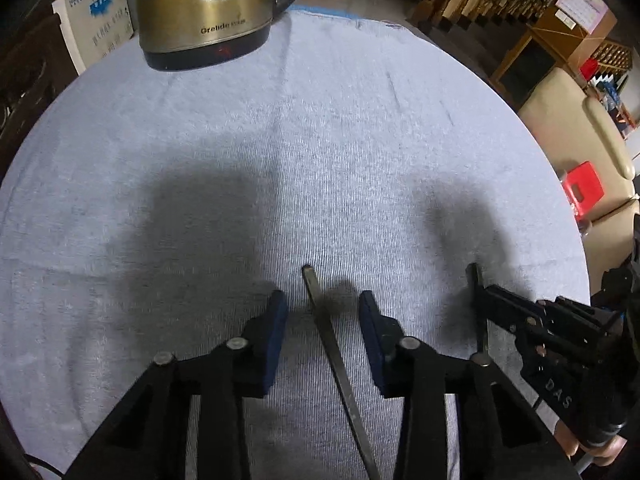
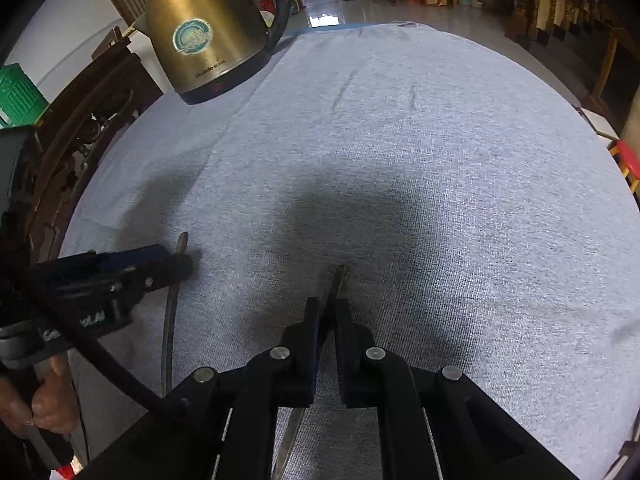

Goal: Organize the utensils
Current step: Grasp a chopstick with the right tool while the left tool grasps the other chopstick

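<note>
A: Before closing the left gripper [image 1: 322, 300], worth checking the line-up. Jaws standing apart, blue pads [image 1: 278, 320] on either side of the left utensil [image 1: 337, 360], pressing on neither face of it.

B: Agreed. Lying flat on the grey cloth [image 1: 360, 140], slim metal handle running between the fingers, tip poking out just past them. Crossing the gap at a slant, though, not down the middle.

A: Better to square up with the handle first, then. Otherwise likely to twist it sideways while clamping. Also best to sink low enough to bring the pads almost onto the cloth. Hard to catch so thin and flat a thing from higher up.

B: And the right gripper [image 2: 328, 306]?

A: Clamped tight on the right utensil [image 2: 338, 282], tip of the handle showing just beyond the fingertips, the rest running back beneath. Lifted or resting on the cloth? Cannot tell.

B: Spoon, knife, fork?

A: Cannot tell either. Working ends hidden under both grippers.

B: Close slowly, then, and keep the two handles roughly parallel for laying side by side. No trouble expected from the kettle [image 1: 204, 12], well apart at the far edge.
</note>
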`<state>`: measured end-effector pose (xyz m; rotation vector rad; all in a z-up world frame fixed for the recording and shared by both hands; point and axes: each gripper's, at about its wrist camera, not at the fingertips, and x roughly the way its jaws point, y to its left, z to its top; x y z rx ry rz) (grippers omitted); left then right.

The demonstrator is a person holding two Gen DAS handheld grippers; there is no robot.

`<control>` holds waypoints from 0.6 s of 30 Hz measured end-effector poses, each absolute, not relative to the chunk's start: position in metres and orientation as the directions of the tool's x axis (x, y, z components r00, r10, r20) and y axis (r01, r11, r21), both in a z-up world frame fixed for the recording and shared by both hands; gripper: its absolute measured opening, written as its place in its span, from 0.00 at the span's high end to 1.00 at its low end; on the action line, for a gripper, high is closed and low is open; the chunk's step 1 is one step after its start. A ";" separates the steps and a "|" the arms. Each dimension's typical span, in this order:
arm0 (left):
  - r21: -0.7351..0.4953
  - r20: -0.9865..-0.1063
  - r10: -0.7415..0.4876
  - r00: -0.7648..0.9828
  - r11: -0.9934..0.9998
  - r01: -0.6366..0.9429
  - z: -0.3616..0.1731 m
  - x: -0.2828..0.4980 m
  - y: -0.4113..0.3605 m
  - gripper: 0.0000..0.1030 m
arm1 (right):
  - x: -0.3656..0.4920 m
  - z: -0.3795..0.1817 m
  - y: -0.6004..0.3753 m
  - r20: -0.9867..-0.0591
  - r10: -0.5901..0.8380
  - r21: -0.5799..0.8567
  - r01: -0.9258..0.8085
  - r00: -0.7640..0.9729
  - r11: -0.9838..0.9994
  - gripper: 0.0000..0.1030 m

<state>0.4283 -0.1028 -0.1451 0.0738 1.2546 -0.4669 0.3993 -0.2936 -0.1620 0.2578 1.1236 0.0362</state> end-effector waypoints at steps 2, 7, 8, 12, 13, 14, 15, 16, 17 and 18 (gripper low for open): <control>-0.219 -0.927 -0.309 0.213 0.906 0.363 -0.146 0.434 -0.105 0.76 | 0.400 -0.163 -0.295 -0.884 0.172 0.236 0.099 0.434 0.967 0.92; -0.179 -0.934 -0.281 0.221 0.903 0.391 -0.147 0.433 -0.115 0.92 | 0.398 -0.162 -0.297 -0.881 0.188 0.255 0.101 0.434 0.962 0.92; -0.171 -0.935 -0.277 0.222 0.899 0.403 -0.148 0.431 -0.117 0.92 | 0.398 -0.163 -0.298 -0.881 0.187 0.254 0.101 0.434 0.962 0.92; -0.150 -0.933 -0.272 0.234 0.888 0.435 -0.148 0.423 -0.120 0.93 | 0.394 -0.161 -0.296 -0.887 0.168 0.234 0.104 0.429 0.967 0.93; -0.149 -0.933 -0.275 0.233 0.883 0.444 -0.148 0.420 -0.120 0.93 | 0.394 -0.161 -0.295 -0.891 0.154 0.217 0.103 0.427 0.971 0.93; -0.140 -0.933 -0.271 0.235 0.878 0.458 -0.147 0.414 -0.117 0.93 | 0.392 -0.160 -0.296 -0.894 0.135 0.199 0.108 0.427 0.974 0.92; -0.124 -0.935 -0.260 0.240 0.876 0.467 -0.147 0.411 -0.117 0.93 | 0.390 -0.160 -0.298 -0.897 0.118 0.184 0.117 0.425 0.976 0.92; -0.107 -0.937 -0.249 0.245 0.873 0.476 -0.147 0.408 -0.117 0.93 | 0.389 -0.160 -0.301 -0.899 0.112 0.179 0.122 0.422 0.976 0.92; -0.106 -0.937 -0.251 0.243 0.868 0.485 -0.148 0.407 -0.119 0.93 | 0.388 -0.160 -0.305 -0.901 0.113 0.181 0.125 0.419 0.975 0.92; -0.108 -0.938 -0.253 0.238 0.864 0.492 -0.149 0.405 -0.119 0.93 | 0.388 -0.160 -0.306 -0.904 0.114 0.181 0.128 0.413 0.975 0.92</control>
